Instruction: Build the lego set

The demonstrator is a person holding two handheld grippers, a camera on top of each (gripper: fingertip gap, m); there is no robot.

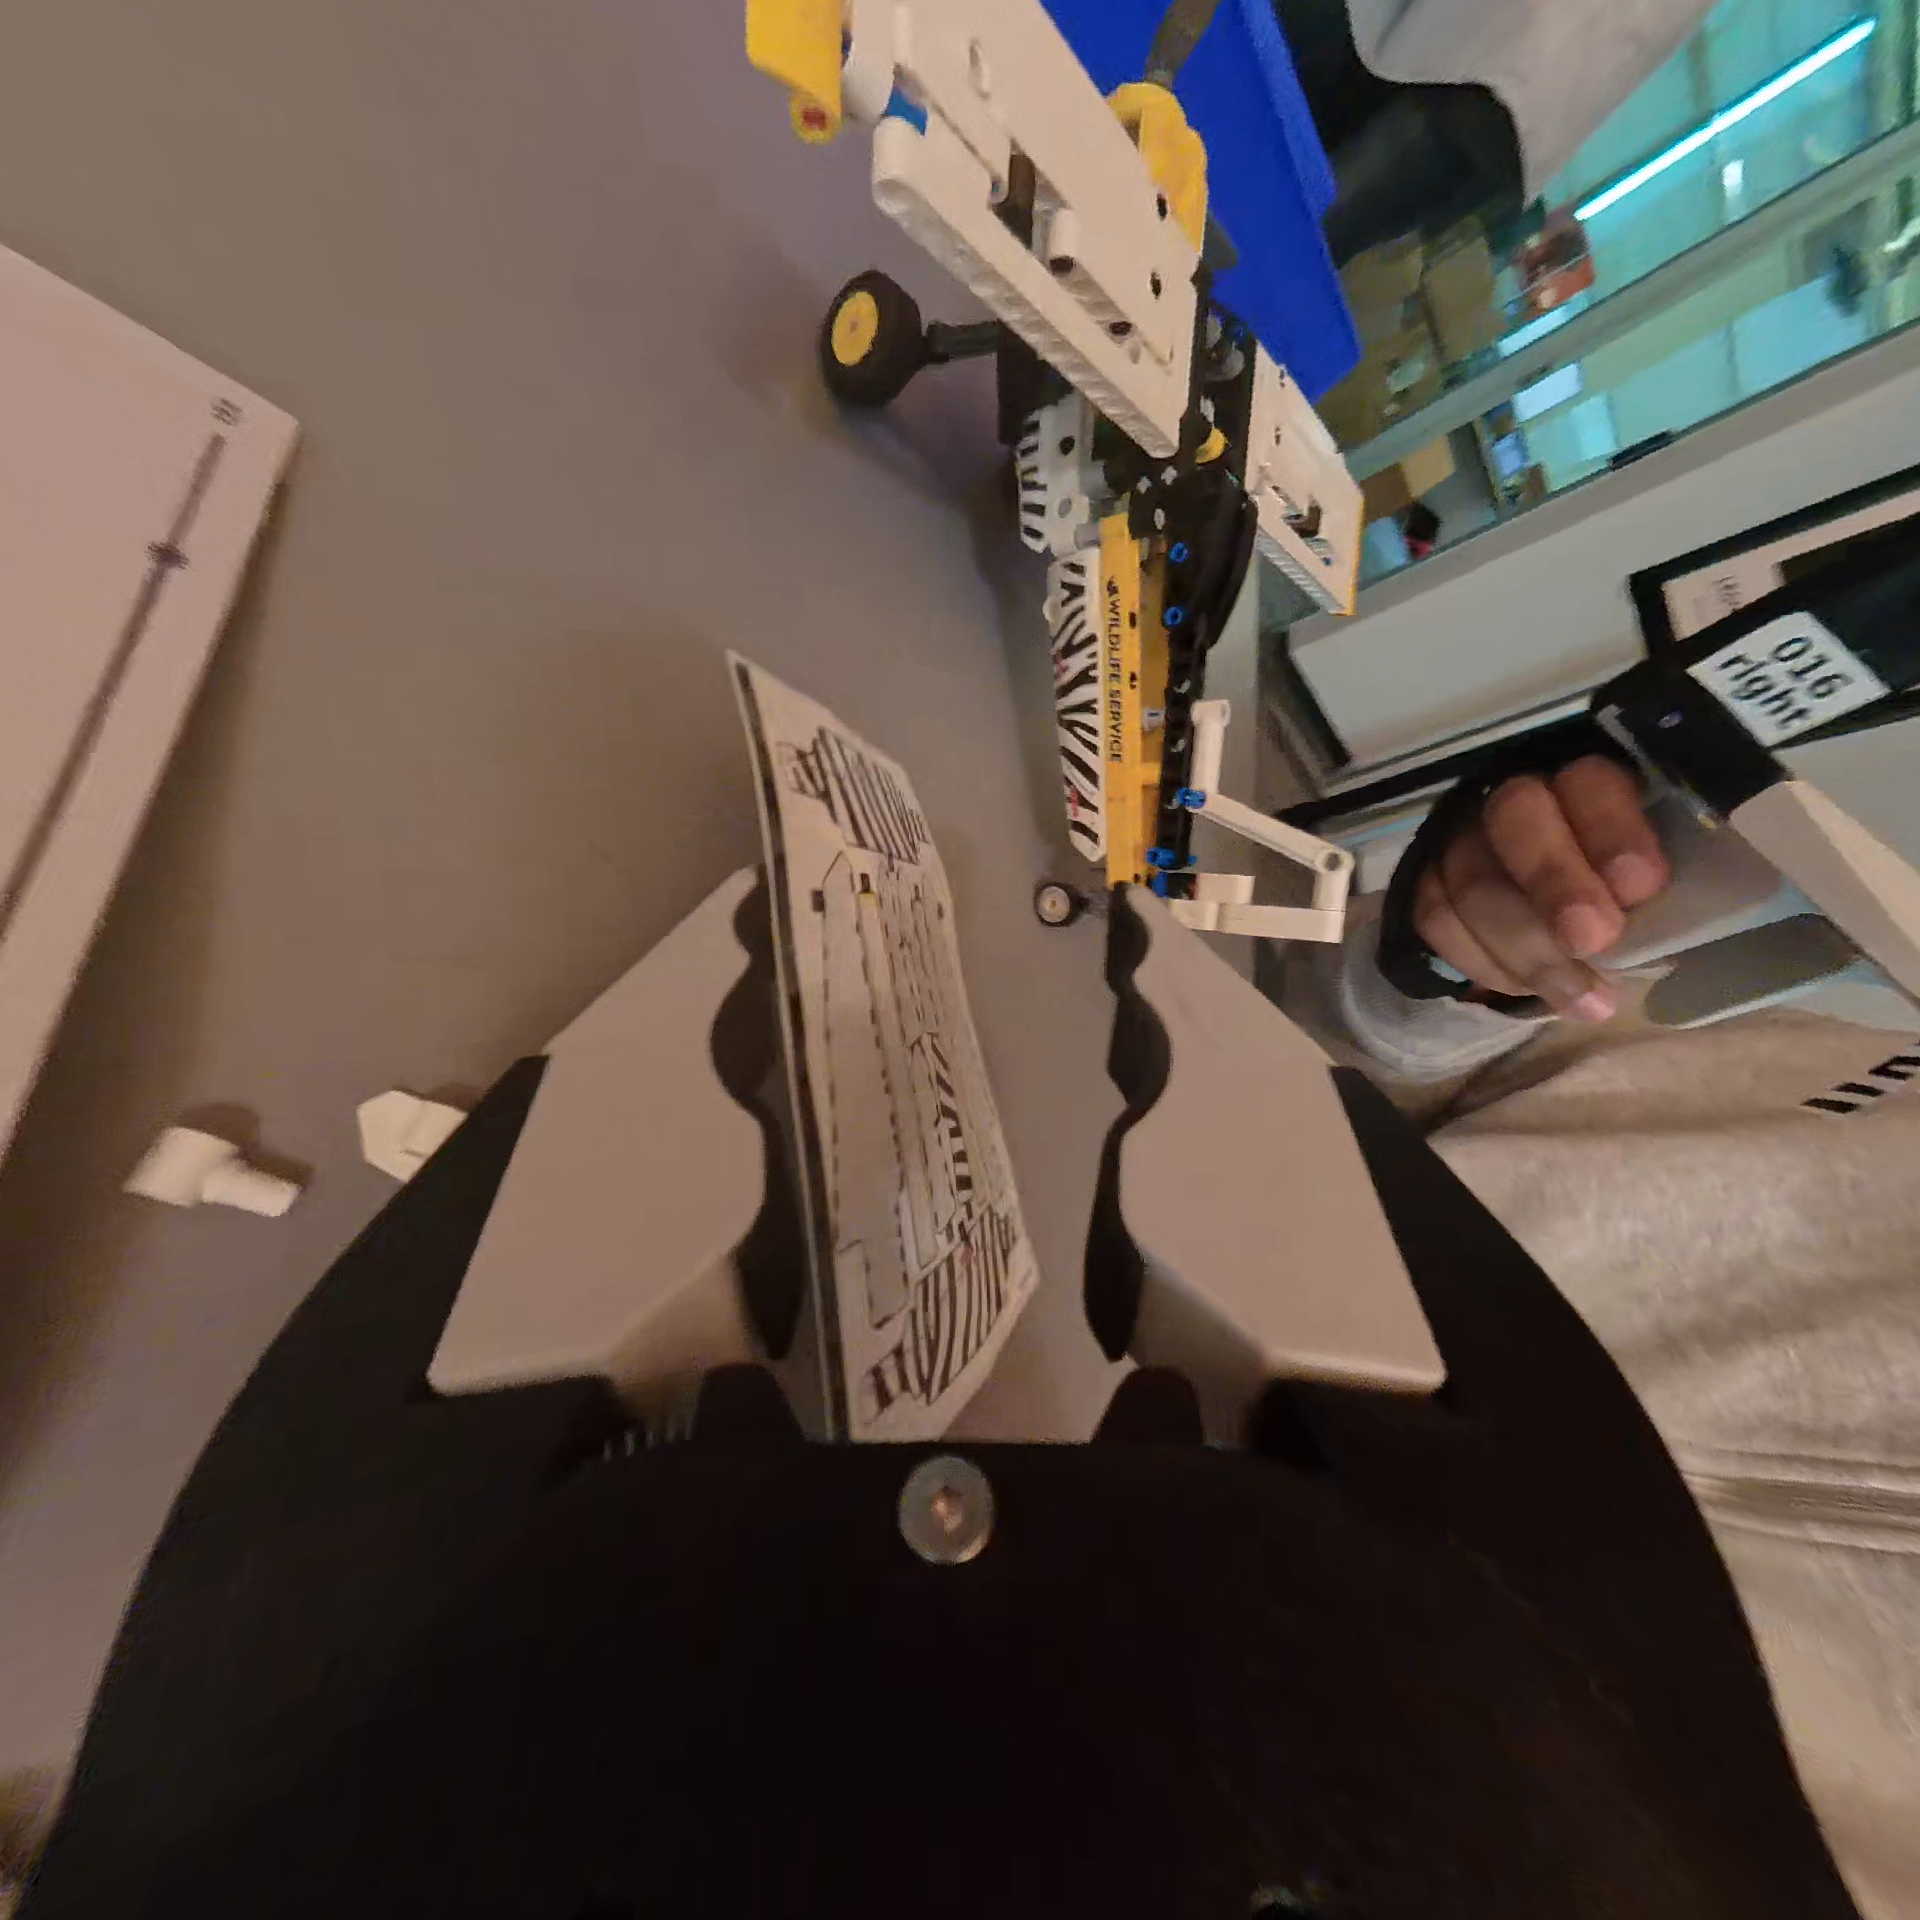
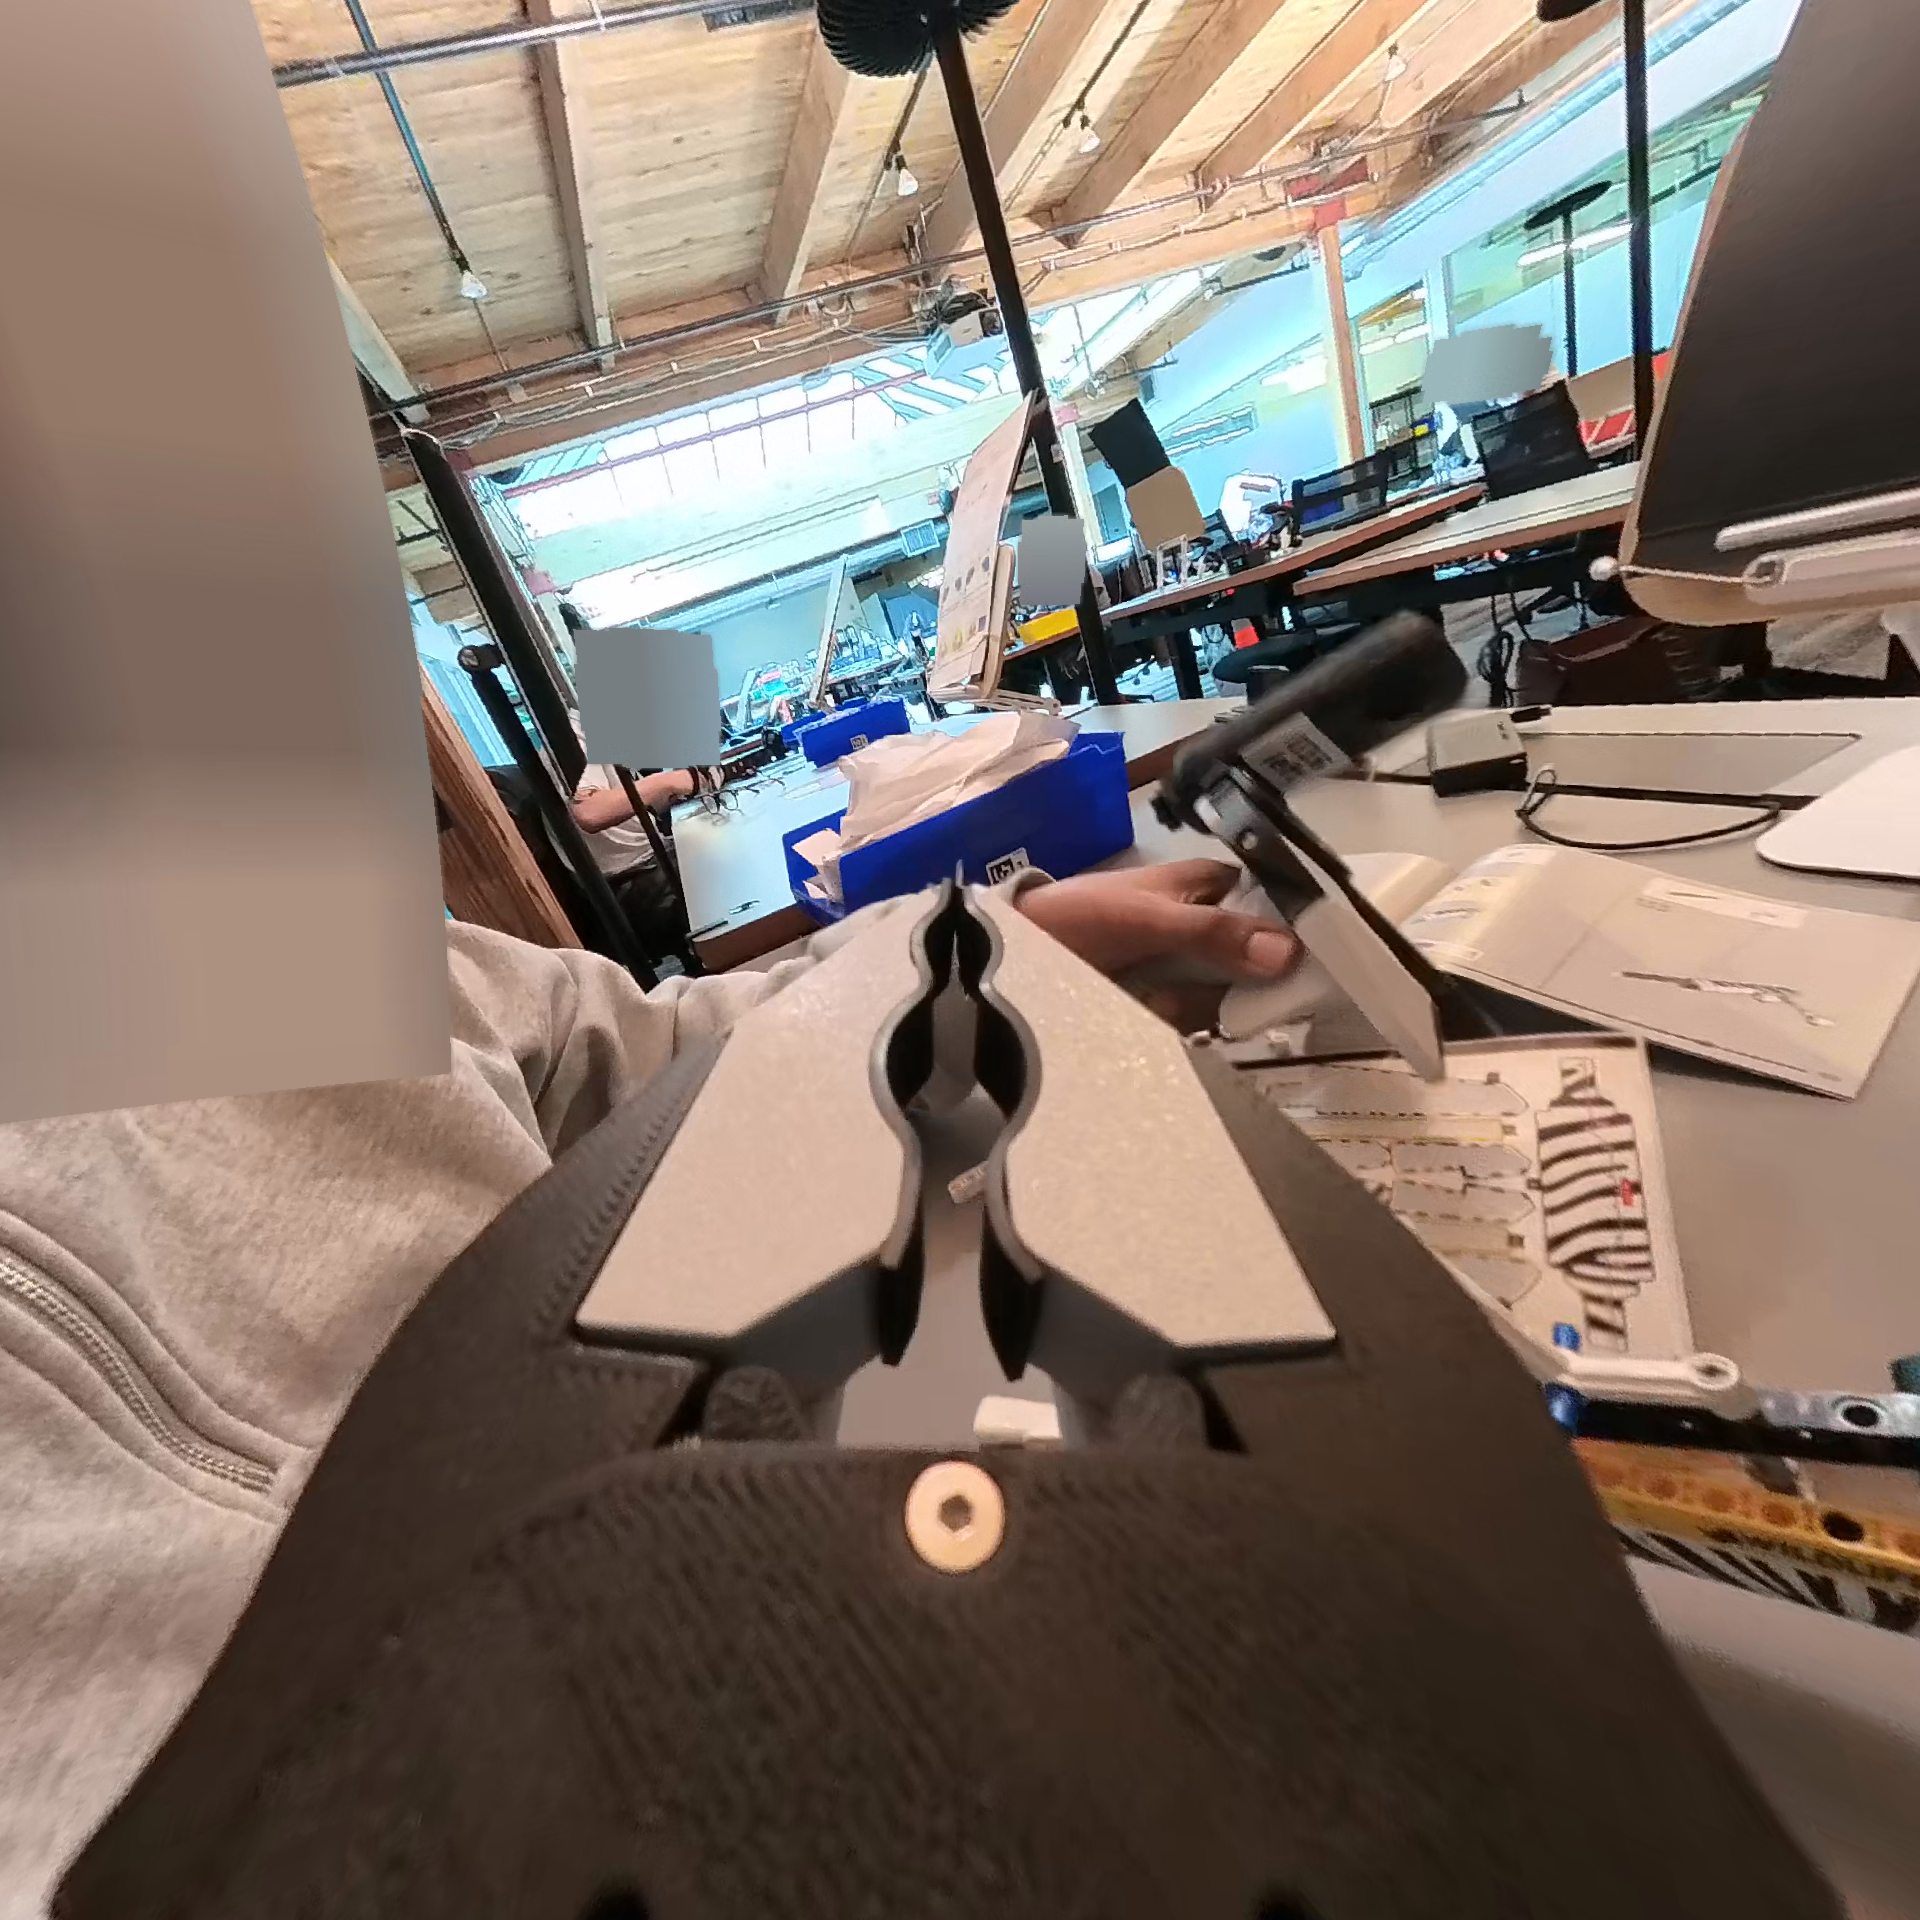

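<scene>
Two grey-fingered grippers show. The left gripper point(image 1: 940, 894) stands spread wide, a zebra-striped paper sticker sheet point(image 1: 899, 1049) leaning against its left finger, ungripped. The right gripper point(image 2: 961, 899) is pinched closed on nothing, aimed away from the table. The yellow-and-white lego plane model point(image 1: 1122, 436) rests on the grey table point(image 1: 468, 416) beyond the sheet.

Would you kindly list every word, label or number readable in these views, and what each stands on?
I leave the wording itself unquoted; writing stands here:
Black lettering, legible: yellow beam of the lego plane.
Black print, legible: white label on the right gripper.
Dark letters, cut off: grey sweatshirt.
Too small to read: sticker sheet, blue bin tag, instruction booklet.
</scene>
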